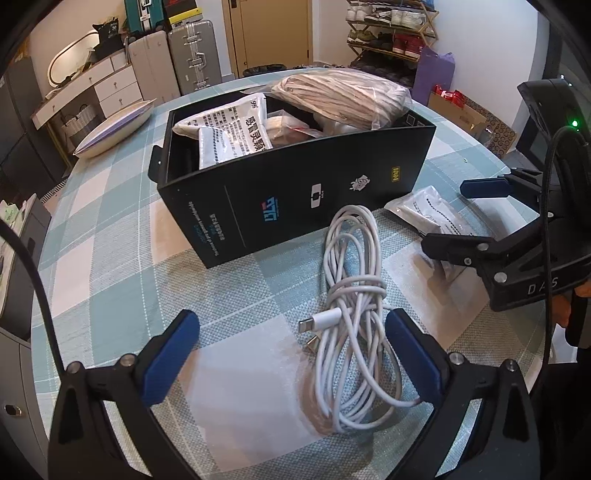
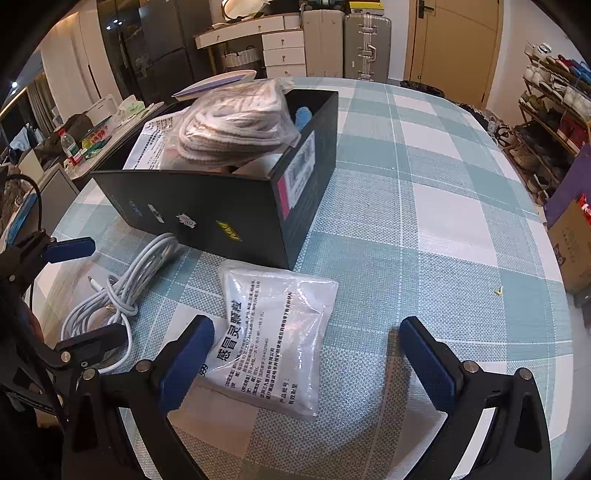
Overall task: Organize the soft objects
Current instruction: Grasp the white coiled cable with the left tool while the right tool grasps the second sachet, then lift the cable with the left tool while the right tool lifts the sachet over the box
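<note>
A black box (image 1: 295, 192) stands on the checked tablecloth and holds white medicine packets (image 1: 229, 133) and a bagged striped cloth (image 1: 340, 96). A coiled white cable (image 1: 351, 314) lies in front of the box, between my open left gripper's fingers (image 1: 291, 350). My right gripper (image 1: 450, 214) is open around a white medicine packet (image 1: 424, 210). In the right wrist view the right gripper (image 2: 306, 354) is open over that packet (image 2: 273, 332), beside the box (image 2: 221, 206) with the bagged cloth (image 2: 232, 122). The cable (image 2: 114, 295) and the left gripper (image 2: 74, 291) show at left.
The round table (image 2: 443, 221) has a blue-and-white checked cloth. An oval dish (image 1: 114, 129) sits at its far left edge. Suitcases (image 1: 192, 55), drawers, a shoe rack (image 1: 391, 33) and a cardboard box (image 2: 572, 243) stand around the room.
</note>
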The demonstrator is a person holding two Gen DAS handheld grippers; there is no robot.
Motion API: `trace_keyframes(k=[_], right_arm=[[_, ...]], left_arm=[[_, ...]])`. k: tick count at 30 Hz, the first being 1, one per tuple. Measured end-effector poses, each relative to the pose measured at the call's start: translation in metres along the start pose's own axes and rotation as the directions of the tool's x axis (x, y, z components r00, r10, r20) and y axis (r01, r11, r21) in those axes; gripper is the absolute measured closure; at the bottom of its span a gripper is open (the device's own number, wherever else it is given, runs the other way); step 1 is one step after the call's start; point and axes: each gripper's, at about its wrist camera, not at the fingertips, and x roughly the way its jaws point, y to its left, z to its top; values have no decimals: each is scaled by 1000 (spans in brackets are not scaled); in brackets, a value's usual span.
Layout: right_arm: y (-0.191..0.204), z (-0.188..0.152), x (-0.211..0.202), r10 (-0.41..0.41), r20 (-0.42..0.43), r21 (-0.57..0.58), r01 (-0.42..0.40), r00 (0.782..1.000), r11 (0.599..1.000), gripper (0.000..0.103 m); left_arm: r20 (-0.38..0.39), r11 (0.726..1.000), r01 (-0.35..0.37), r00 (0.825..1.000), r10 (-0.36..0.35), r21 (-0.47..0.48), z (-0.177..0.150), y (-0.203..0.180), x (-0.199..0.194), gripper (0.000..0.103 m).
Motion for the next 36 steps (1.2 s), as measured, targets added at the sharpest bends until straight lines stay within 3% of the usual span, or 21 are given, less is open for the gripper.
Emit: trace_keyframes(k=[2, 8, 11, 13, 15, 18, 24, 36], right_arm=[[4, -1, -1, 2, 4, -19, -2, 1000, 1000, 3], [12, -2, -3, 26, 14, -74, -25, 1000, 997, 23], [16, -3, -5, 39, 25, -91, -36, 999, 995, 35], [18, -4, -6, 47, 28, -99, -44, 998, 994, 44], [20, -4, -7, 60, 30, -106, -56, 998, 993, 47], [21, -5, -7, 69, 37, -112, -64, 997, 992, 49], [22, -5, -9, 98, 48, -125, -91, 994, 988, 55], [29, -3, -27, 161, 111, -167, -142, 981, 976, 57]], left_arm=[[0, 1000, 9, 1000, -9, 7, -1, -1, 0, 6], [4, 998, 54, 999, -54, 24, -3, -6, -2, 21], [5, 995, 92, 996, -92, 28, -4, -7, -5, 34], [9, 992, 121, 993, -121, 28, -5, -9, -7, 51], [11, 988, 154, 988, -154, 25, -5, -9, -9, 62], [17, 986, 163, 986, -163, 27, -5, -9, -11, 68], [26, 986, 166, 986, -167, 23, -5, -9, -14, 69], [72, 984, 178, 981, -179, 18, 1, -1, -25, 69]])
